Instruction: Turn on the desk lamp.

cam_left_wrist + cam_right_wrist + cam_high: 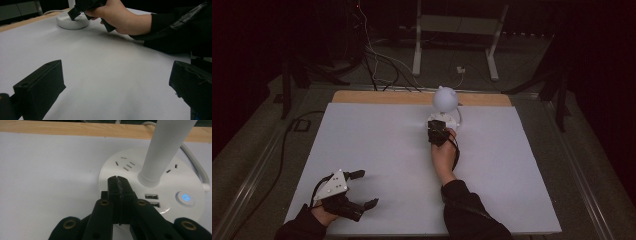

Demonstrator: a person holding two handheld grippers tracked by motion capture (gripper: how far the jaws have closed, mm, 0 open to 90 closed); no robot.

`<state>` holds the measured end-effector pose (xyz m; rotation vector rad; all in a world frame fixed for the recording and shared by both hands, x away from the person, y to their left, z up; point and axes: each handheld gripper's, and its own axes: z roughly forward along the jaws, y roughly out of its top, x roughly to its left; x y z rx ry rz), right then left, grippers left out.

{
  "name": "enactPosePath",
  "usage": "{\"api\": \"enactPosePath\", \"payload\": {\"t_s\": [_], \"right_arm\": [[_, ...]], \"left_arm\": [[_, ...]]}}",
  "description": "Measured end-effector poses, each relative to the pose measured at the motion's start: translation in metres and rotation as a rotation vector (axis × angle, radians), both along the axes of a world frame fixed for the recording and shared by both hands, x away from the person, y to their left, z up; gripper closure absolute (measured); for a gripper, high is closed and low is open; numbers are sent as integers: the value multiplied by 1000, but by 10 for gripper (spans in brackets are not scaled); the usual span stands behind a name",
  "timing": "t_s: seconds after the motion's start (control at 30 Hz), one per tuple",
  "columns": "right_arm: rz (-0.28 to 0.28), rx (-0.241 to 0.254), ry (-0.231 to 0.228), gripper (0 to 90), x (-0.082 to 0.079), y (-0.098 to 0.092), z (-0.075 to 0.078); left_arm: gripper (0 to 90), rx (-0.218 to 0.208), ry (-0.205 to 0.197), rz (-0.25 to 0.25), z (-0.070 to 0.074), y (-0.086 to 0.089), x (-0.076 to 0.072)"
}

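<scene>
A white round power-strip base [165, 185] stands near the table's far edge, with a white pole [163, 147] rising from its middle to a white ball [445, 98]. On the base are socket slots, two USB ports [151, 200] and a button [185, 198] lit blue. My right gripper [117, 180] is shut with nothing between its jaws, its tip over the left part of the base [451, 118]. I cannot tell if it touches. My left gripper [364, 189] is open at the table's near left corner, its jaws wide apart over bare white surface [116, 85].
A white cable [197, 167] leaves the base to the right, toward the wooden strip [412, 97] along the table's far edge. Dark floor with cables and a white stand's legs [454, 45] lies beyond. The white tabletop [377, 145] spreads between the two grippers.
</scene>
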<state>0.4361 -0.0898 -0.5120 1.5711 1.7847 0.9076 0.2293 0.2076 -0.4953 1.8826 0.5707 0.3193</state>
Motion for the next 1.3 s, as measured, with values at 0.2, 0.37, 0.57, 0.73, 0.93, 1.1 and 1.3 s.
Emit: {"api": "enactPosePath", "payload": {"t_s": [0.2,0.37,0.57,0.73,0.93,1.1,1.3], "right_arm": [[-1,17,-29,900,-1,-4,4],[-7,12,-16,900,2,-4,4],[-7,0,-10,900,2,-4,1],[-6,-10,-15,900,0,-3,0],[5,-37,-43,900,-3,-1,-3],[21,-25,-58,900,-5,-2,5],[70,41,-67,819,-12,-5,19]], "left_arm": [[4,-3,1,1,0,0,0],[4,-2,0,0,0,0,0],[4,-2,0,0,0,0,0],[4,-3,1,0,0,0,0],[4,-1,1,0,0,0,0],[4,-3,0,1,0,0,0],[4,-1,0,-1,0,0,0]]}}
